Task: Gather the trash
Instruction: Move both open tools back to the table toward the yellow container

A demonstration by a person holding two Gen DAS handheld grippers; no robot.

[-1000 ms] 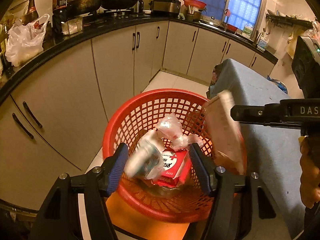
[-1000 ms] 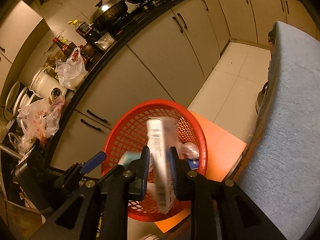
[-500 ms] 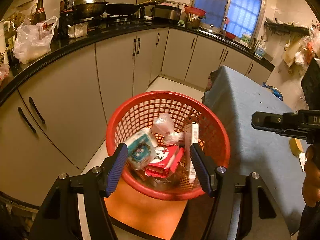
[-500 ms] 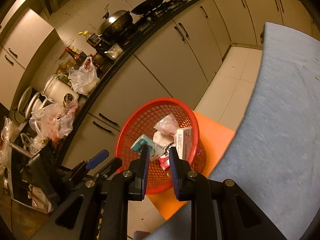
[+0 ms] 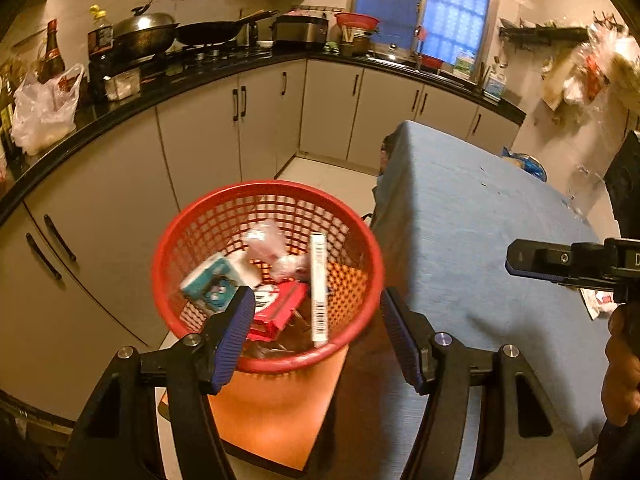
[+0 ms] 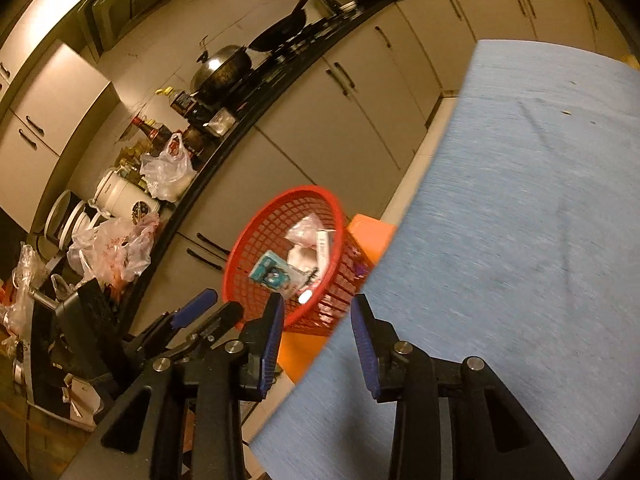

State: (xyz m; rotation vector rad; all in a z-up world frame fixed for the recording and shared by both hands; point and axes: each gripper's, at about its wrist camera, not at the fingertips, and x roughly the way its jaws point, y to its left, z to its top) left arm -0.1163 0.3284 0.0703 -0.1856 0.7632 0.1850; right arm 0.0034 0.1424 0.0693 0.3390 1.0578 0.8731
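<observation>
A red mesh basket [image 5: 362, 248] stands on an orange mat beside the table; it also shows in the right wrist view [image 6: 244, 252]. Inside lie a teal packet [image 5: 210, 282], a red box [image 5: 280, 308], a crumpled plastic wrapper [image 5: 266, 238] and a tall white box [image 5: 319, 280] leaning on the wall. My left gripper [image 5: 318, 330] is open and empty above the basket's near rim. My right gripper [image 6: 318, 334] is open and empty, held over the table edge; it shows at the right of the left wrist view [image 5: 560, 266].
A table with a blue cloth [image 5: 480, 240] stands right of the basket. An orange mat [image 5: 272, 412] lies under the basket. Cream cabinets under a black counter [image 5: 132, 100] with pots, bottles and plastic bags run along the left and back. A paper scrap [image 5: 598, 300] lies on the cloth.
The right gripper let go of the white box, which dropped into the basket, then opened wider and drew back over the table. The left gripper pulled back a little, still open.
</observation>
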